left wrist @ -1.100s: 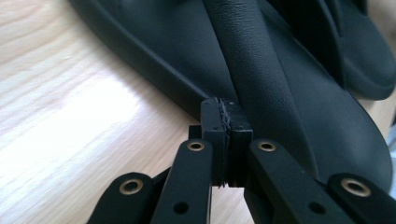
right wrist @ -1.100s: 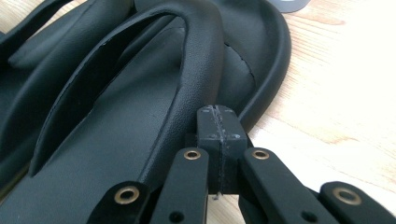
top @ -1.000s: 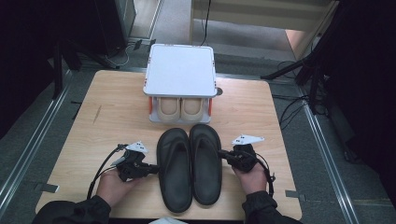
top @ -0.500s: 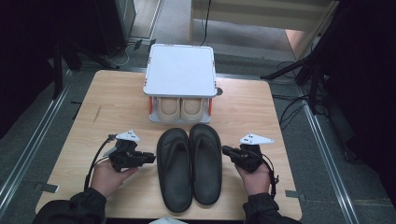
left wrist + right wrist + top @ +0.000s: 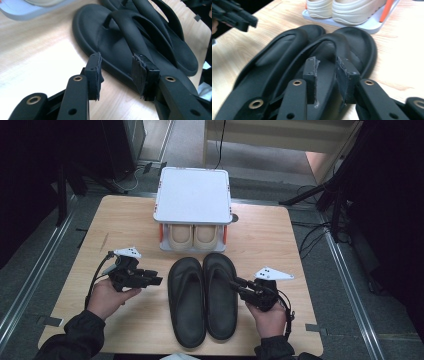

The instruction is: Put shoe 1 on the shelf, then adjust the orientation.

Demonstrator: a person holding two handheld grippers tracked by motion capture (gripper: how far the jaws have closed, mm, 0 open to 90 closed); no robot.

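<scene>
Black sandals (image 5: 205,300) lie side by side on the tabletop (image 5: 125,225), just in front of the white shoe rack (image 5: 193,202). Your left hand-held gripper (image 5: 156,280) and right hand-held gripper (image 5: 234,283) flank them; both have just been opening, jaws apart, nothing clamped.

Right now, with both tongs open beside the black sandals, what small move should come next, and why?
Probably draw both hands back a little more. The left tongs and right tongs have just been opening, with nothing between them, and the black sandals lie side by side on the table, toes toward the white rack where a beige pair already sits on the lower shelf.
</scene>
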